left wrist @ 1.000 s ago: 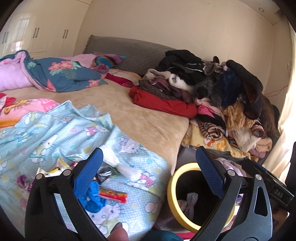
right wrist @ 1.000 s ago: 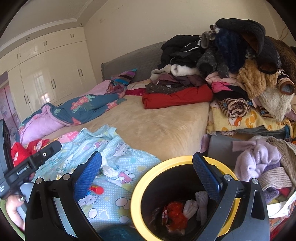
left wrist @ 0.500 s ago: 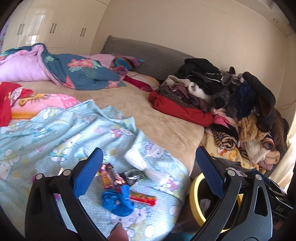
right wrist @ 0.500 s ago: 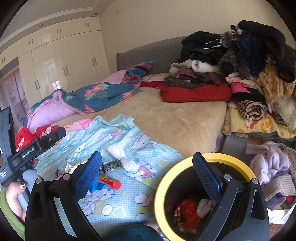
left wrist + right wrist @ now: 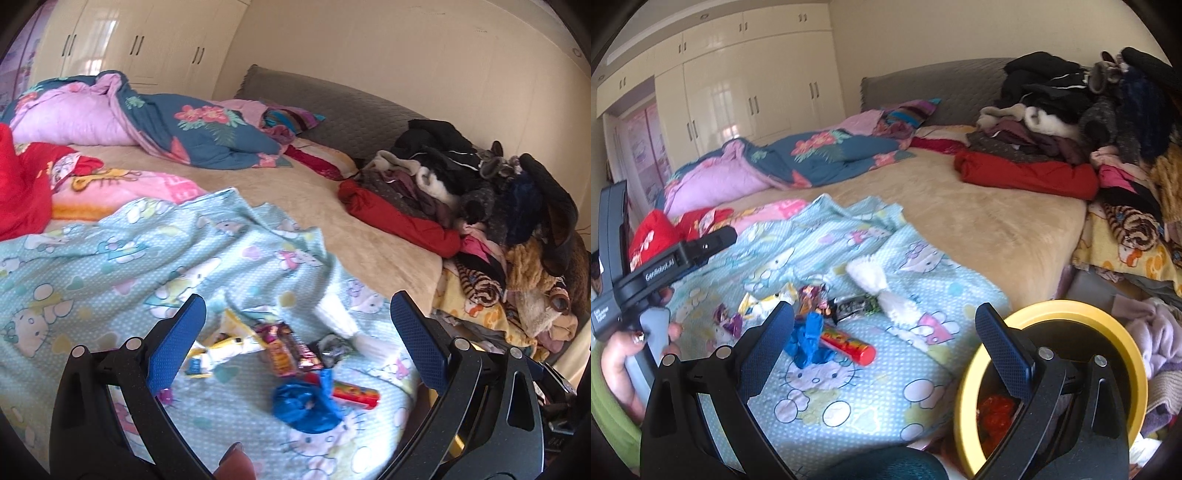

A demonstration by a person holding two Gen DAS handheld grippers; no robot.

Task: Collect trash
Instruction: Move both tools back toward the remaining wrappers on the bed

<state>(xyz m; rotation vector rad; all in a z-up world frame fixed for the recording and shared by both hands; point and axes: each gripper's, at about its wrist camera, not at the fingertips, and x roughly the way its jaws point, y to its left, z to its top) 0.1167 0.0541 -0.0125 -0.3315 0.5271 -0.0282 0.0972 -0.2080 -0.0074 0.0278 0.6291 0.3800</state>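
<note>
**So, both grippers empty over the trash pile on the bed**

Basically the left gripper [image 5: 295, 325] has its jaws spread wide with nothing between them, hovering over the litter on the light blue cartoon-cat sheet [image 5: 110, 266]. Framed between its fingers: a pink snack wrapper [image 5: 282, 349], a yellow-and-white wrapper [image 5: 221, 347] toward the left finger, a dark crumpled wrapper [image 5: 334, 345], and a white tissue twist [image 5: 343, 325] toward the right finger. Closer in lie a crumpled blue bag [image 5: 304, 404] and a red candy tube [image 5: 354, 395], touching each other.

The right gripper [image 5: 882, 332] is released too, jaws wide and holding nothing. Its left finger sits just in front of the blue bag [image 5: 807, 341]; its right finger overlaps the rim of the yellow-rimmed bin [image 5: 1123, 339], which stands just off the bed's corner and already has something red inside. A hand [image 5: 620, 369] grips the left tool's handle at the left edge.

Room-wise: the beige mattress [image 5: 979, 221] beyond the sheet is bare and open. The right side is crowded by a tall clothes heap [image 5: 498, 206], with a floral duvet [image 5: 199, 133] bunched at the far left.
</note>
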